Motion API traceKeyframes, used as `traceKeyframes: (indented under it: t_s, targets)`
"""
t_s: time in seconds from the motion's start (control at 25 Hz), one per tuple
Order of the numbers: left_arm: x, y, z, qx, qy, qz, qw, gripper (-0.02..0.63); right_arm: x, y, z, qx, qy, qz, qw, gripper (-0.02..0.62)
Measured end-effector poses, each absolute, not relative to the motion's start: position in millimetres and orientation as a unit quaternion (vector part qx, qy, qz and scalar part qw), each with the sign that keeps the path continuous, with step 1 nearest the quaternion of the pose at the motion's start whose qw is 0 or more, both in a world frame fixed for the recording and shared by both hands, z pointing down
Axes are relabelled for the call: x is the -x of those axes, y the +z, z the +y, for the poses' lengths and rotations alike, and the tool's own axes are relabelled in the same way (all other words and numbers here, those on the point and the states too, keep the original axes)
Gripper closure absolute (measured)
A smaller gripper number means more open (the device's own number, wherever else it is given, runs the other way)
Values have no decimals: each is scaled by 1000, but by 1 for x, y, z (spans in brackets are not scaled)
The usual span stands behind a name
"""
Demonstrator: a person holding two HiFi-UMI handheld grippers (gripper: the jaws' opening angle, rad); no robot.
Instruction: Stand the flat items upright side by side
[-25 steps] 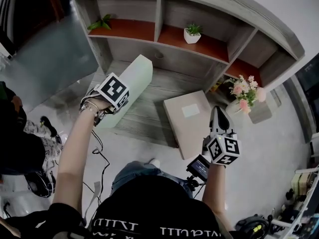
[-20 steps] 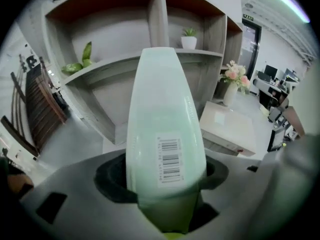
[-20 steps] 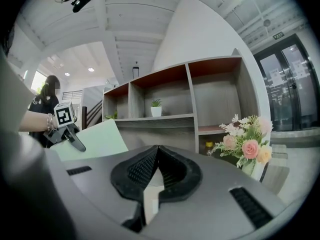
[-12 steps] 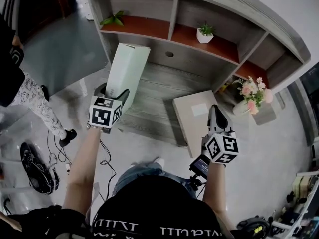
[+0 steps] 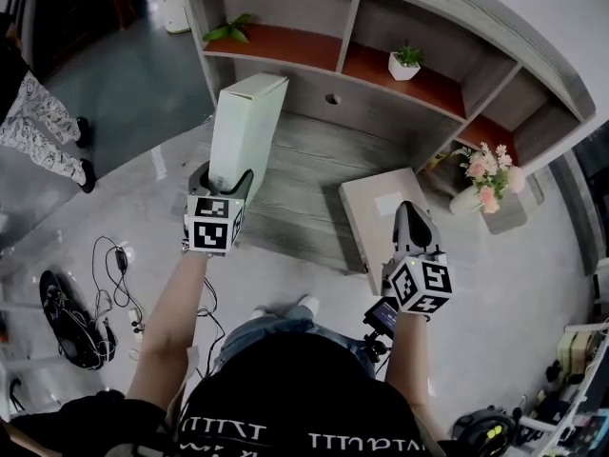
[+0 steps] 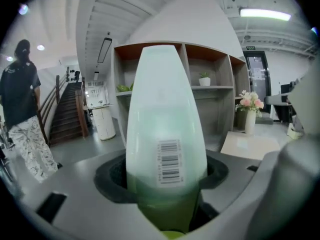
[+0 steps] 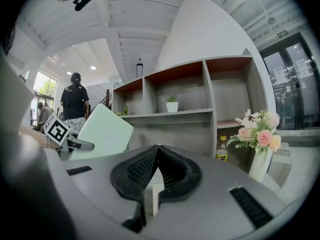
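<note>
Grey wooden shelf unit (image 5: 381, 112) with orange-lined cubbies is standing over a grey plank bottom board (image 5: 304, 169). Pale green flat rectangular cardboard box (image 5: 245, 131) is standing upright, on end, at the board's left end, near the front edge; can't tell if its base is touching the board. Beige flat cardboard box (image 5: 376, 217) is lying face-up at the board's right end, reaching the front edge. Left hand-held gripper (image 5: 222, 184) is pinching the green box's lower end, one jaw on each broad face. Right hand-held gripper (image 5: 416, 215) is hovering over the beige box's near part, jaws pressed together, tips meeting. White vase of pink flowers (image 5: 481, 179) is sitting off the board's right corner.
</note>
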State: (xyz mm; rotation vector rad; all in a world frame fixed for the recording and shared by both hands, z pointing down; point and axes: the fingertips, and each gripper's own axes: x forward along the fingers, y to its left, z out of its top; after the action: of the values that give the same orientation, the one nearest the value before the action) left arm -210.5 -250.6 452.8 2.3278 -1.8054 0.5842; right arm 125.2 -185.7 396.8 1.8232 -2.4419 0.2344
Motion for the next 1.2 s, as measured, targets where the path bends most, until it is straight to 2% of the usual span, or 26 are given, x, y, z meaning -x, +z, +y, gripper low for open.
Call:
traceKeyframes:
  t_s: [0.4, 1.2]
  targets:
    - [235, 509, -275, -733, 194, -636, 142, 296, -140, 396, -192, -601, 71, -794, 54, 581]
    - [249, 553, -315, -697, 225, -666, 143, 295, -159, 405, -220, -589, 70, -801, 81, 581]
